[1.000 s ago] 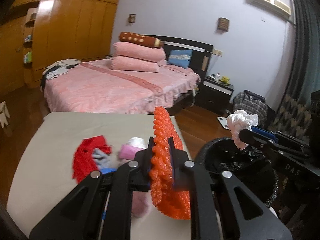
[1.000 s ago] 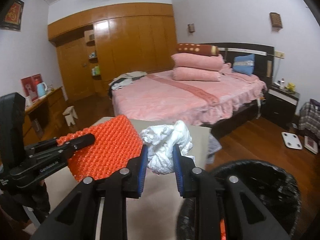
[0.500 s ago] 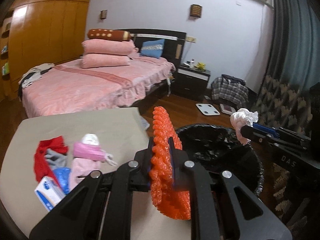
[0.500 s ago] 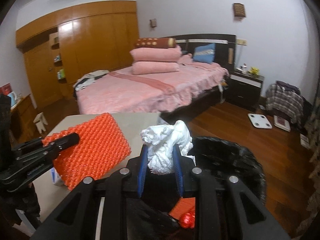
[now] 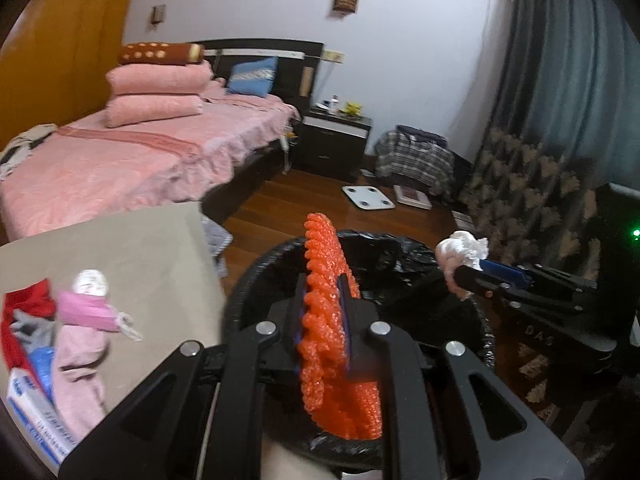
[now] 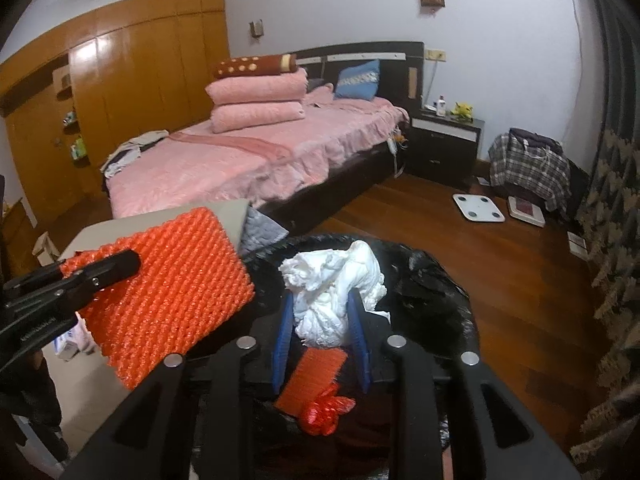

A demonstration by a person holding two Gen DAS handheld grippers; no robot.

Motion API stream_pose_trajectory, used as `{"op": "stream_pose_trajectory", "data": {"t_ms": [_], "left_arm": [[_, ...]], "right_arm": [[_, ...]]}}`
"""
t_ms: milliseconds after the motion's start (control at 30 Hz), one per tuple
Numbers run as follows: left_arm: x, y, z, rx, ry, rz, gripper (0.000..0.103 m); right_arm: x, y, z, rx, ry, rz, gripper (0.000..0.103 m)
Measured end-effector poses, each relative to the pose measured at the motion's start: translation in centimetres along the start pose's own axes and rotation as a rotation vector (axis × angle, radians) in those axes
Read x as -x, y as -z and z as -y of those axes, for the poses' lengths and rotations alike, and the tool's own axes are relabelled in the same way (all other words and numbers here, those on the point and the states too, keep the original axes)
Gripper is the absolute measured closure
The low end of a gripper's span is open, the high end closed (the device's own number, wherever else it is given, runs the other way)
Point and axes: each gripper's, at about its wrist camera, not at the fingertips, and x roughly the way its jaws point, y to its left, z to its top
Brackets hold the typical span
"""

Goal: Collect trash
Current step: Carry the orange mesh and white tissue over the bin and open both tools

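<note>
From the left wrist view, we see our left gripper [image 5: 322, 316] with its fingers [image 5: 295, 312] narrow and opening. An orange foam sheet [image 5: 328, 344] stands upright on edge between them, the pads still against its two faces. The sheet hangs over the near rim of a black trash bin [image 5: 404, 246] lined with a black bag. To the right, our right gripper [image 5: 466, 276] reaches in over the bin's far right rim, with a white crumpled tissue [image 5: 462, 250] at its tip. Left of the bin is the bench [image 5: 132, 248]; near its left edge lie a red cloth [image 5: 24, 308], pink socks [image 5: 80, 344] and a small white and blue box [image 5: 34, 412]. A pink bed [image 5: 120, 164] fills the room behind.

From the right wrist view, our right gripper [image 6: 320, 328] has its blue-padded fingers [image 6: 282, 336] narrow and opening, with the white crumpled tissue [image 6: 332, 292] between them; its lower part touches both pads and its top bulges above the fingertips. It hangs directly over the open mouth of the black trash bin [image 6: 432, 280]. Inside the bin, below the fingers, lie a flat orange piece [image 6: 312, 376] and a shiny red wrapper [image 6: 324, 410]. On the left, our left gripper [image 6: 100, 270] holds the orange foam sheet [image 6: 172, 296] broadside to us, its right edge over the bin's left rim. The bench [image 6: 236, 216] corner shows behind the sheet.
</note>
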Motion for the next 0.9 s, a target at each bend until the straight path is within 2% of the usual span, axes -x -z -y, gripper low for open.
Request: {"op": "stream_pose_trajectory", "data": {"t_ms": [33, 100, 167, 233, 267, 300, 367, 433, 533, 733, 900], "left_arm": [[-0.4, 0.1, 0.2, -0.009, 0.008, -0.005, 0.066], [-0.9, 0.5, 0.3, -0.011, 0.009, -0.008, 0.053], [-1.0, 0.7, 0.1, -0.009, 0.004, -0.019, 0.052], [-0.6, 0.9, -0.4, 0.002, -0.018, -0.018, 0.044], [-0.3, 1.0, -0.7, 0.006, -0.029, -0.015, 0.041], [0.1, 1.0, -1.1, 0.008, -0.049, -0.006, 0.035], [1.2, 1.1, -1.9, 0.002, -0.101, 0.017, 0.024], [2.5, 1.2, -2.8, -0.001, -0.152, 0.042, 0.016], [4.7, 1.5, -4.6, 0.017, -0.212, 0.06, 0.014], [8.8, 2.8, -8.6, 0.062, -0.383, 0.091, 0.013], [11.2, 4.9, -12.2, 0.127, -0.518, 0.073, 0.014]], "right_arm": [[-0.2, 0.2, 0.2, 0.0, 0.01, -0.006, 0.069], [-0.4, 0.4, 0.7, -0.008, 0.026, -0.014, 0.059], [-0.3, 0.6, 1.0, -0.017, 0.041, -0.011, 0.049], [-0.3, 0.6, 1.1, -0.02, 0.05, -0.005, 0.039], [-0.2, 0.6, 1.1, -0.023, 0.053, 0.0, 0.032], [-0.1, 0.6, 1.0, -0.029, 0.054, 0.008, 0.019], [0.2, 0.5, 0.8, -0.052, 0.05, 0.027, 0.006], [0.3, 0.3, 0.2, -0.072, 0.013, 0.034, 0.006], [0.2, -0.2, -1.3, -0.061, -0.015, 0.044, 0.006], [0.0, -0.8, -5.8, -0.02, -0.088, 0.075, 0.006], [-0.8, -0.8, -10.8, 0.031, -0.169, 0.092, 0.006]]}}
